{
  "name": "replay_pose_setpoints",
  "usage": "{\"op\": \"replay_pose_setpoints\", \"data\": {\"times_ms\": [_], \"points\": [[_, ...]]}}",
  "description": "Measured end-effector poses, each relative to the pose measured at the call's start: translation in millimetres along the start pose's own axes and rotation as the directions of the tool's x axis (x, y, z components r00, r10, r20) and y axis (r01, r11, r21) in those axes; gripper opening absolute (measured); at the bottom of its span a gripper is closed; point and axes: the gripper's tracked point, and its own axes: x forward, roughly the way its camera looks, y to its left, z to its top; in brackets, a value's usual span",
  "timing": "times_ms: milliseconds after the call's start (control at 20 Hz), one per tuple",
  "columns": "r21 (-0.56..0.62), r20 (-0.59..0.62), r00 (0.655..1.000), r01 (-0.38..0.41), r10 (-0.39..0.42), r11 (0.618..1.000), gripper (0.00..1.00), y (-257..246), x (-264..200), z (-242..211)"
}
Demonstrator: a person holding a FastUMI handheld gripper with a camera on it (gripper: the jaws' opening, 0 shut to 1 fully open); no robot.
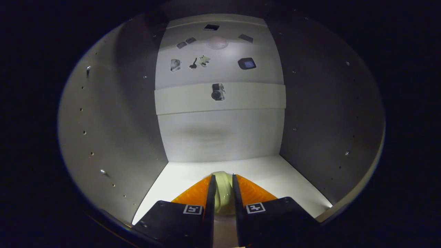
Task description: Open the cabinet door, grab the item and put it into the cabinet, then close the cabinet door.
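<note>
Bare cabinet floor (275,172) ahead, side walls (113,131) close on both flanks, crossbar (186,100) across back panel.

The cabinet floor (282,175) was pale and bare; a pale glossy item (223,191) sat at its 6 o'clock edge, clamped between the tool (223,179) fingers

Pale glossy item (222,193) sits inside the open white cabinet (220,137).
</note>
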Motion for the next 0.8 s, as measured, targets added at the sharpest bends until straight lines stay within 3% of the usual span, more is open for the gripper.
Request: {"op": "replay_pose_setpoints", "data": {"times_ms": [600,800], "points": [[-0.138,0.112,0.992,-0.038,0.054,0.990,0.32,39,-185,56],[-0.125,0.132,0.991,-0.012,0.028,0.992,0.26,41,-240,59]]}}
